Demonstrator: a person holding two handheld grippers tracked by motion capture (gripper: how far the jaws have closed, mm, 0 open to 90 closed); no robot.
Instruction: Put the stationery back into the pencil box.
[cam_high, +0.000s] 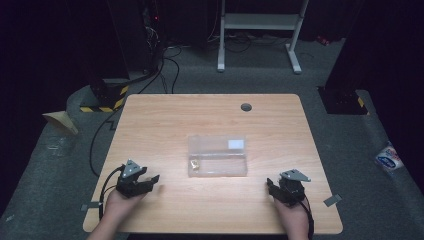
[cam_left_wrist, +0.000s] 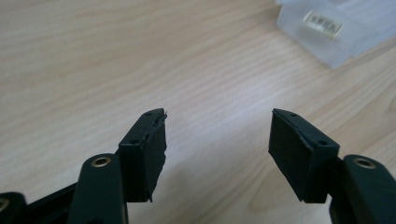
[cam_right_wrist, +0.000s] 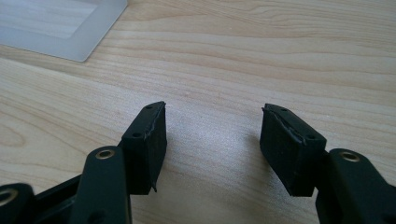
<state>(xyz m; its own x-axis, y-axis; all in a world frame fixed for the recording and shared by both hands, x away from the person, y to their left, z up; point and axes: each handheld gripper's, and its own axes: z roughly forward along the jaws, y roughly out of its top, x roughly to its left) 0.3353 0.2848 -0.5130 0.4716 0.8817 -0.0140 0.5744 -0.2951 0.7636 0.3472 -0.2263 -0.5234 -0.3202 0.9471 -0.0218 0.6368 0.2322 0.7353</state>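
Clear plastic box (cam_high: 218, 155) is sitting mid-surface, ahead of and between both tongs, touching neither. A small gold piece (cam_high: 194, 163) is lying in its near-left corner. Left tongs (cam_left_wrist: 217, 140) are standing spread, nothing between them; box is showing up-right of them. Right tongs (cam_right_wrist: 212, 135) are spread and empty too, box corner up-left. Suggest approaching low and square, bracing one box end before working the other.

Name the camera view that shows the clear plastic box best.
High view: the whole clear plastic box lies mid-table. The left gripper view catches one corner with a label; the right gripper view just a frosted corner.
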